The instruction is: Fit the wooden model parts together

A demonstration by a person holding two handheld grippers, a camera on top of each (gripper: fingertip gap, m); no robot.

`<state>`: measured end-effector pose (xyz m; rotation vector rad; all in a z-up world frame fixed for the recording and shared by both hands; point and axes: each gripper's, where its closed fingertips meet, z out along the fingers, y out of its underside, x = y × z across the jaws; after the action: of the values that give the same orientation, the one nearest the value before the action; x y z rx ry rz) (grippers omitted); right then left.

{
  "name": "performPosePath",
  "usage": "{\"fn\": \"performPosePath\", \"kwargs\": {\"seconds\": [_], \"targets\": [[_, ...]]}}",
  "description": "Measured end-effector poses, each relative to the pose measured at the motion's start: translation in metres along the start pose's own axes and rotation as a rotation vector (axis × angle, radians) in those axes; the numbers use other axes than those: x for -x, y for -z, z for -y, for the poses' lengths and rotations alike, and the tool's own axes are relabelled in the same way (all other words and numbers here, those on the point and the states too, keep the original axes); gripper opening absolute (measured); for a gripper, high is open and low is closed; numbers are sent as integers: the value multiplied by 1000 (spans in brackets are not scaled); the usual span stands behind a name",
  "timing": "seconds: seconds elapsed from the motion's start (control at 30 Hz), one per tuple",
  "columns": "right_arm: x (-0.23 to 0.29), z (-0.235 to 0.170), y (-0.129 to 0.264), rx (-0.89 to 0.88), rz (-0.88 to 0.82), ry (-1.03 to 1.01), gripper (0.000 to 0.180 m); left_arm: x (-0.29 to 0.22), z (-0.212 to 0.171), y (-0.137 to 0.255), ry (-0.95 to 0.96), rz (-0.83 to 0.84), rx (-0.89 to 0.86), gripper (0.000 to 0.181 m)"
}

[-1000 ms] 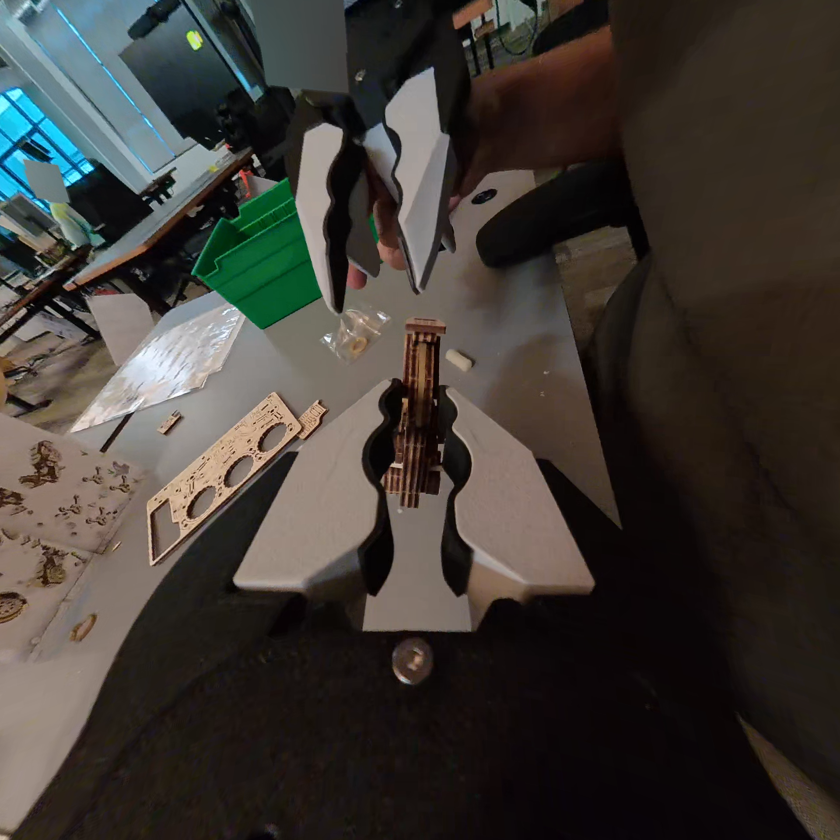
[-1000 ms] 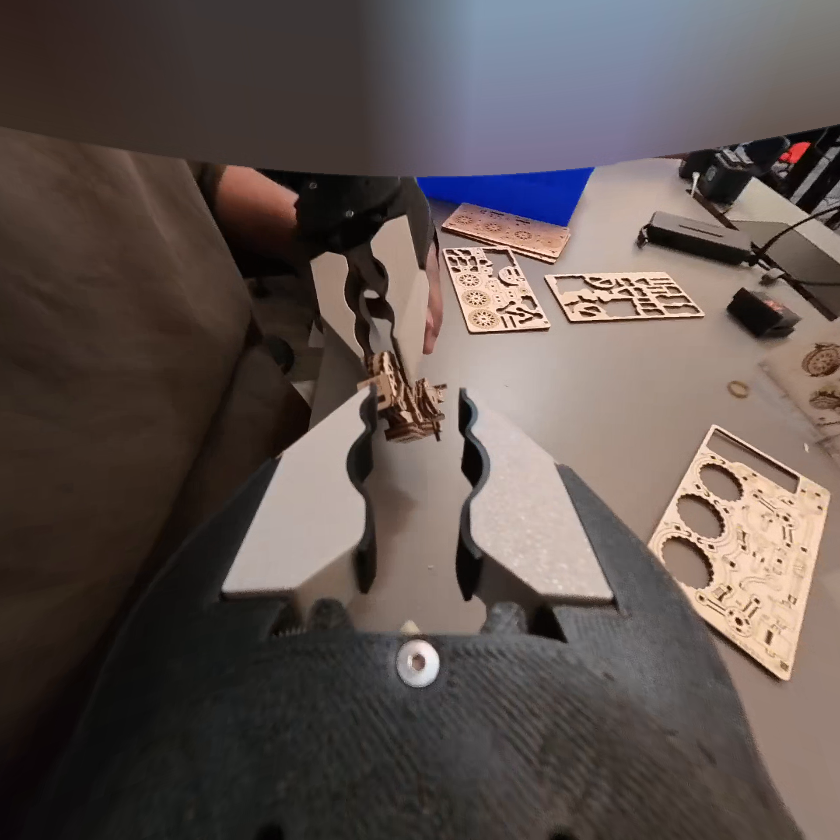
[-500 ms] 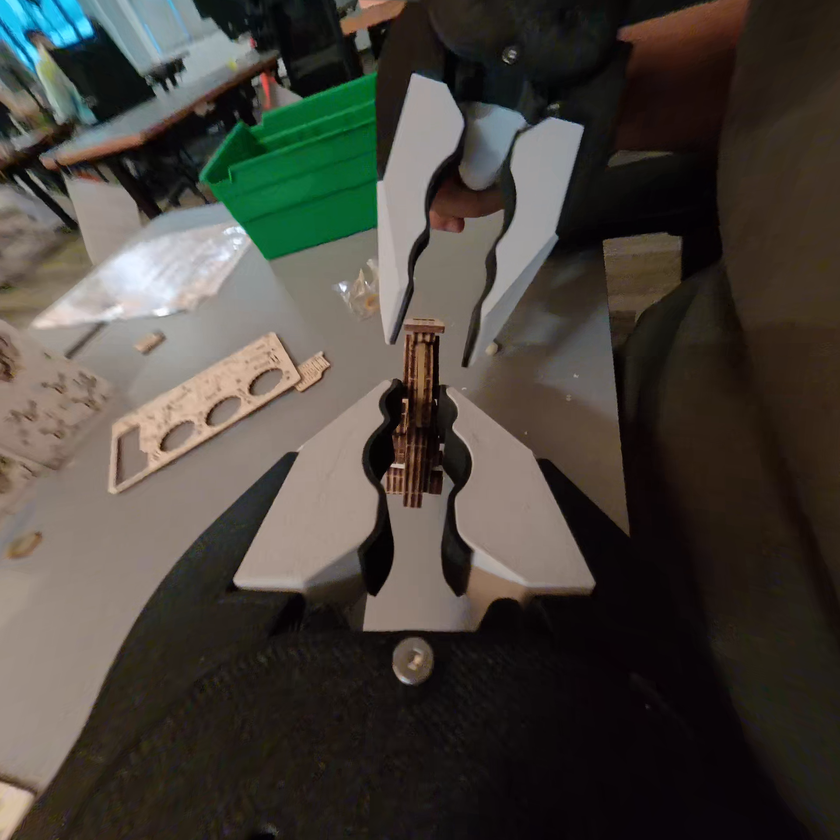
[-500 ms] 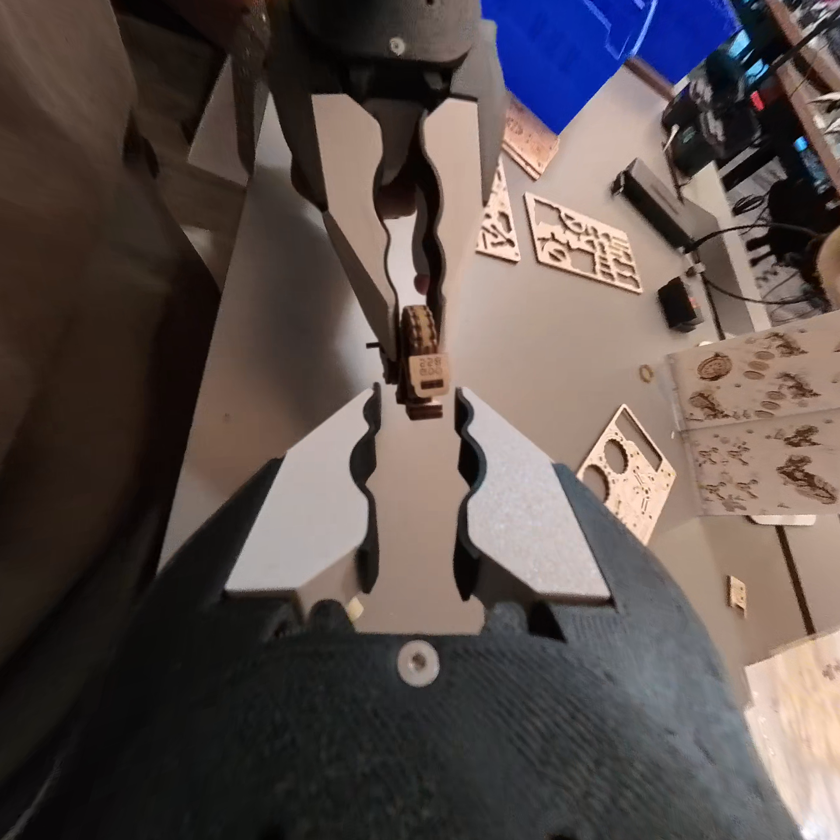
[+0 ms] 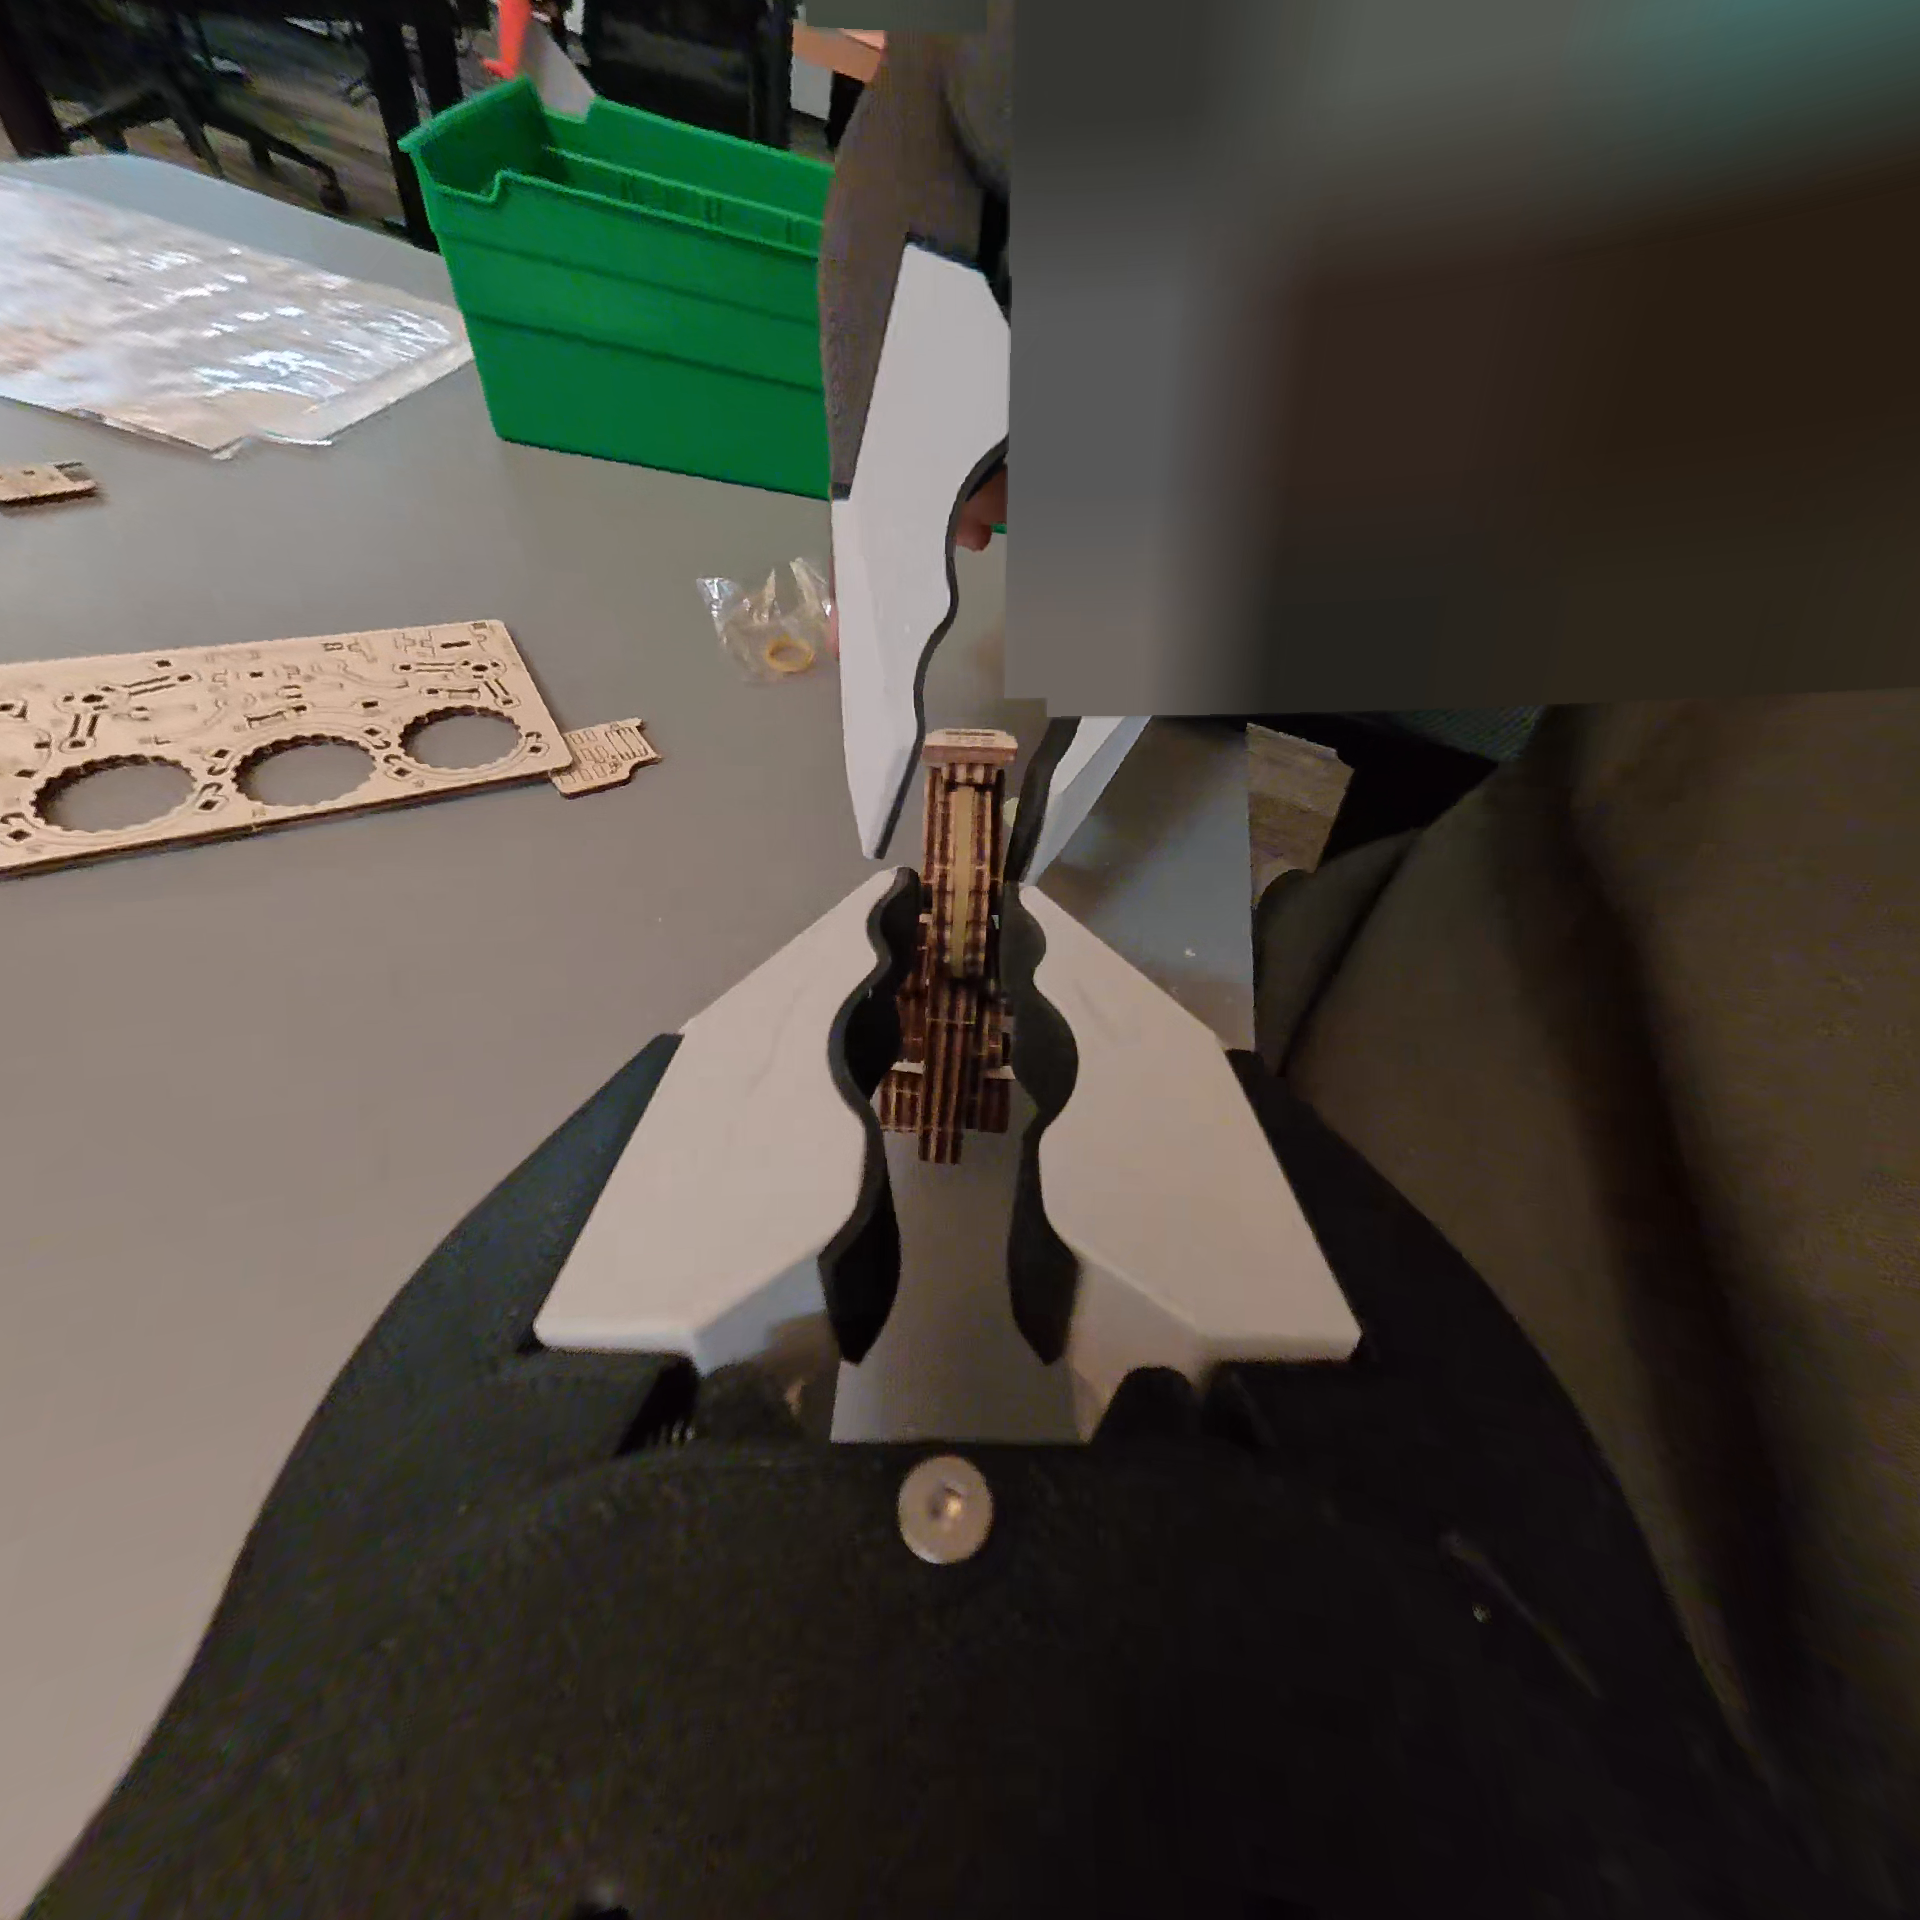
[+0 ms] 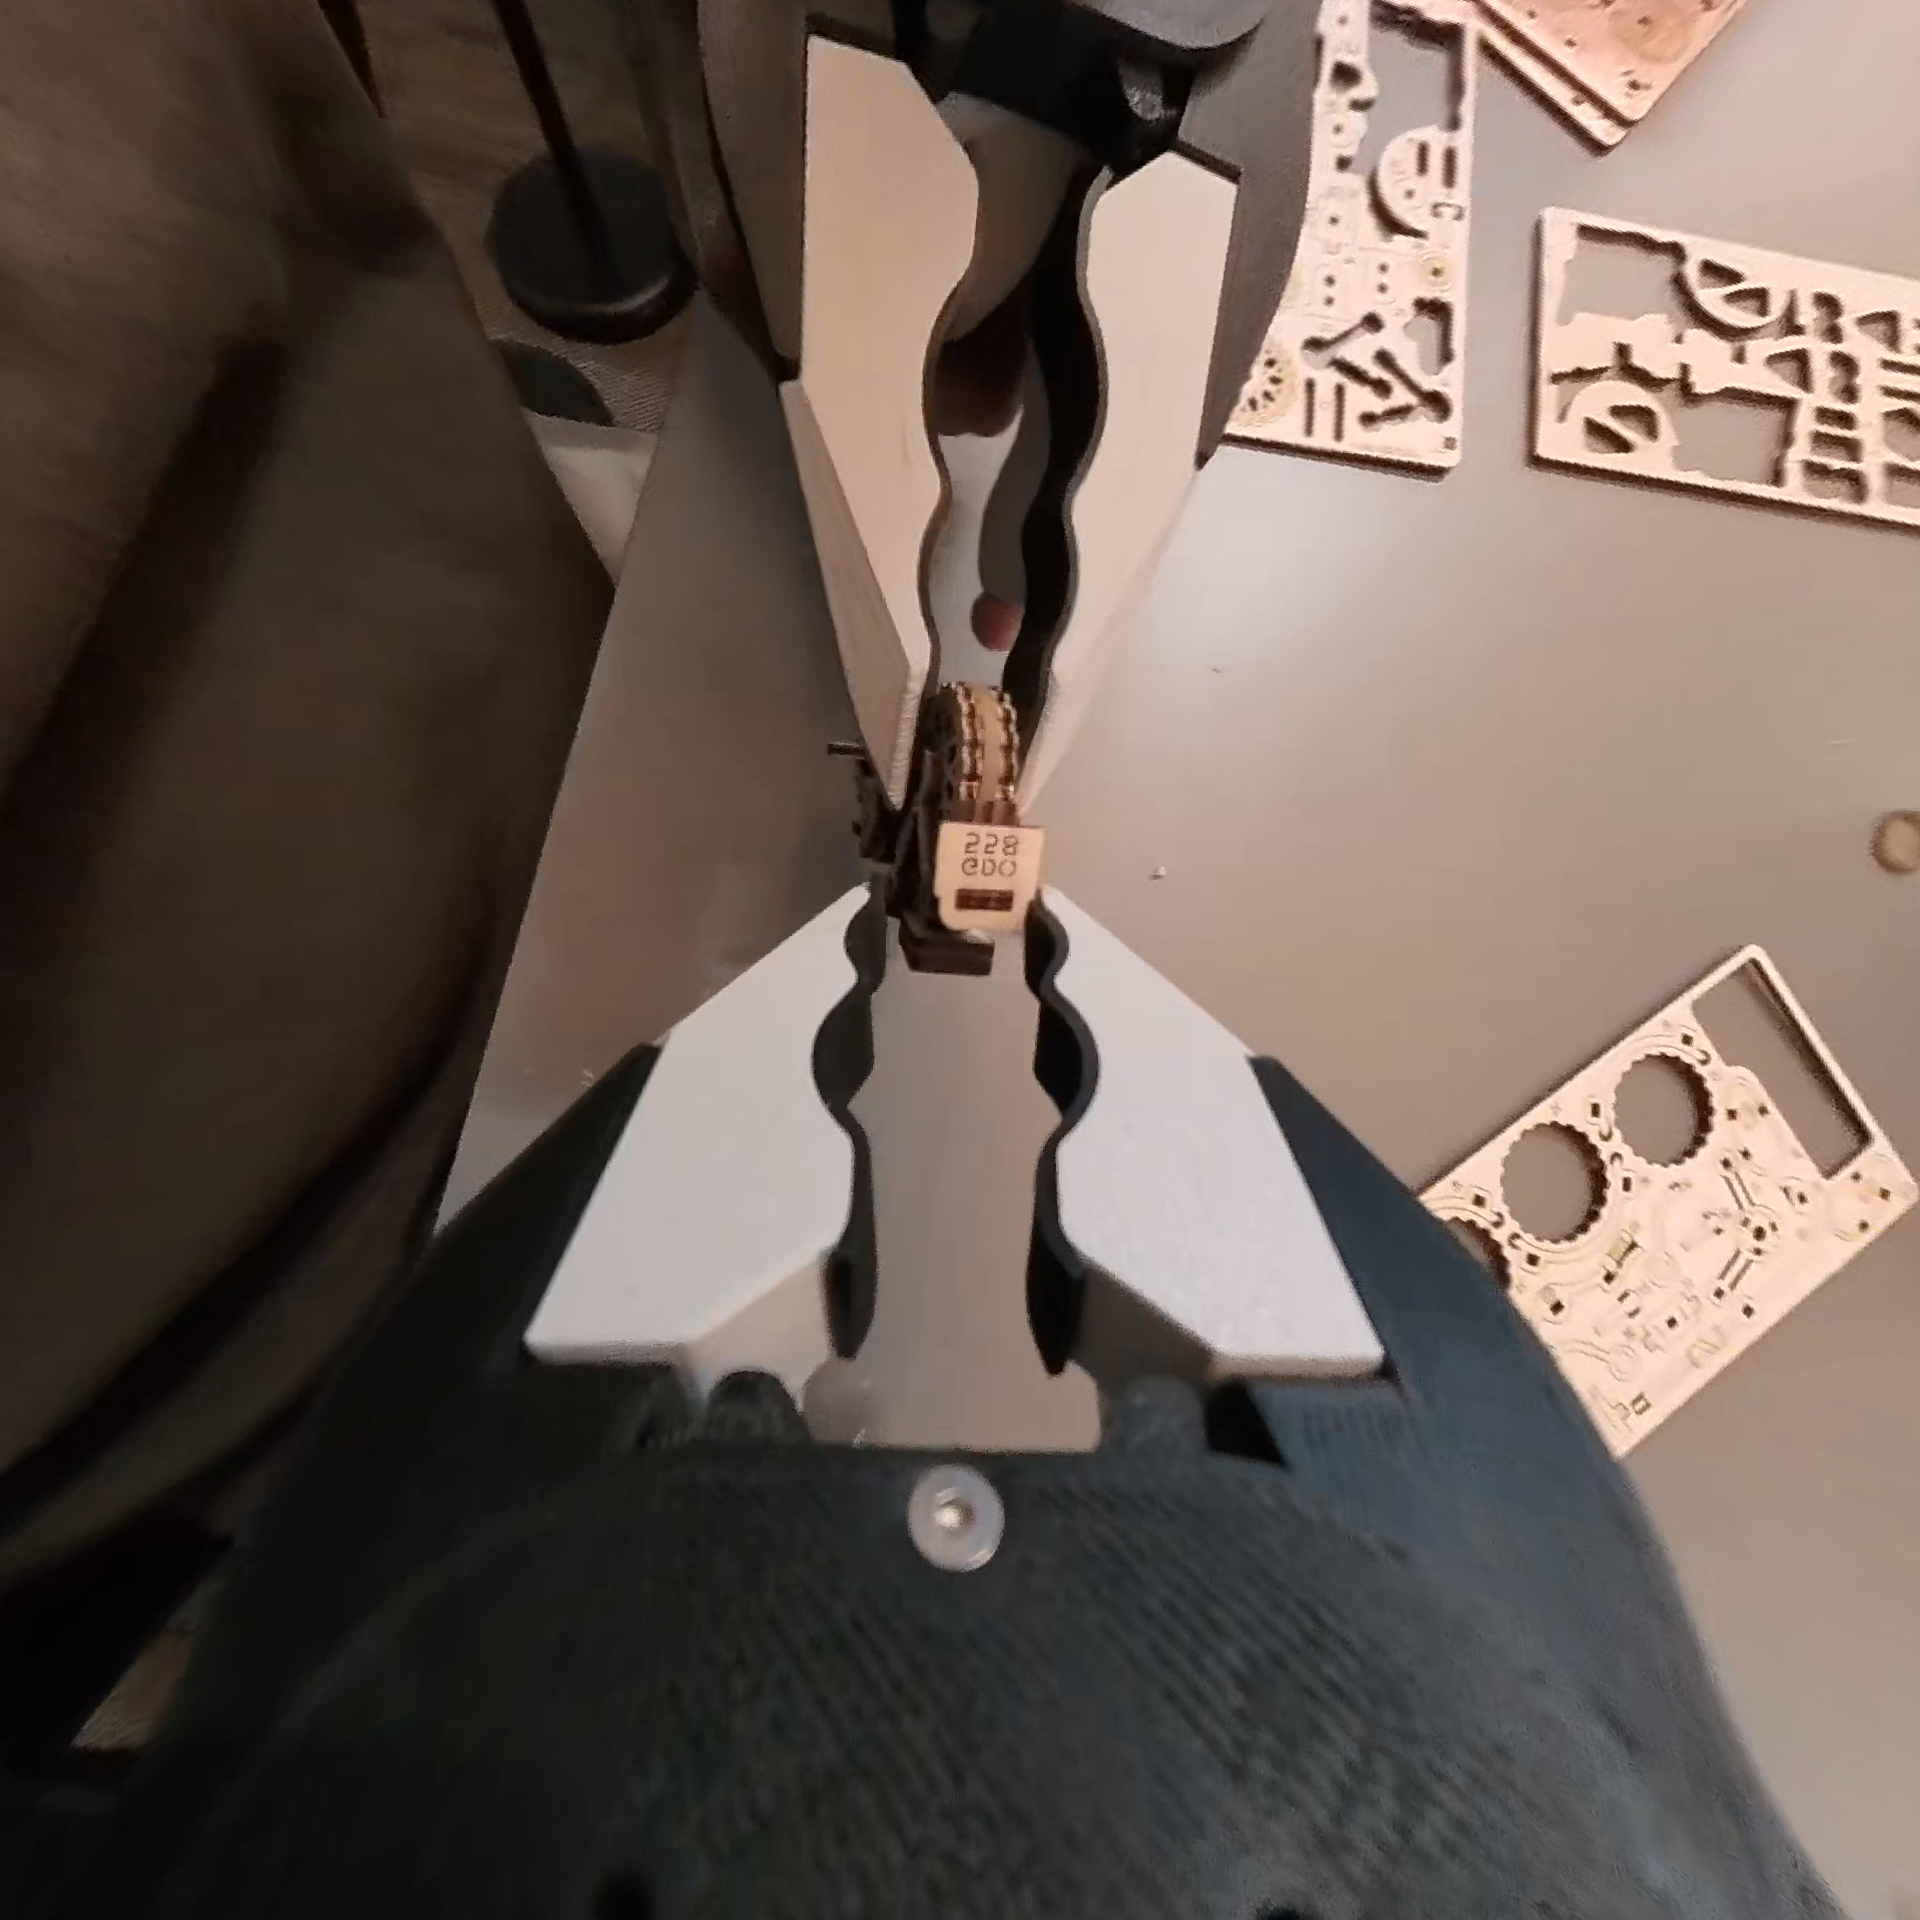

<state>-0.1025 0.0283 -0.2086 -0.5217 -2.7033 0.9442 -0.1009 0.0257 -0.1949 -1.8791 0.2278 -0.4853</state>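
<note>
A small layered wooden model (image 5: 961,935) with a toothed wheel sticks out forward from my left gripper (image 5: 956,894), which is shut on it. In the right wrist view the model (image 6: 971,743) shows a pale tag at its near end, and the left gripper (image 6: 971,774) comes down from above. My right gripper (image 6: 954,899) is open, and its fingertips stand on either side of the model's tag end. It also shows in the left wrist view (image 5: 951,821), partly hidden by a blurred patch. I cannot tell if its fingers touch the model.
On the grey table (image 5: 416,987) lie a punched wooden sheet (image 5: 260,748) with a loose piece (image 5: 608,753), a small plastic bag (image 5: 774,634), clear film (image 5: 187,332) and a green bin (image 5: 644,312). More sheets (image 6: 1714,364) lie to the right. A person's clothing (image 6: 260,727) is close by. Less than 4 cm separates the two grippers' tips.
My right gripper has swung round to face the left one and closed in, so its open fingertips now flank the model's end. The left gripper still holds the model.
</note>
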Motion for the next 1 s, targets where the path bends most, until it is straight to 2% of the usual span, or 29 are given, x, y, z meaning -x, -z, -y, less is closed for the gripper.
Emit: {"fn": "performPosePath", "kwargs": {"seconds": [0.33,1.0], "targets": [[13,-2,-1,62,165,-44,17,-7,1,-1,-29,-26,4,13],[11,-2,0,65,190,-151,15,-6,1,-1,20,-40,-12,13]]}}
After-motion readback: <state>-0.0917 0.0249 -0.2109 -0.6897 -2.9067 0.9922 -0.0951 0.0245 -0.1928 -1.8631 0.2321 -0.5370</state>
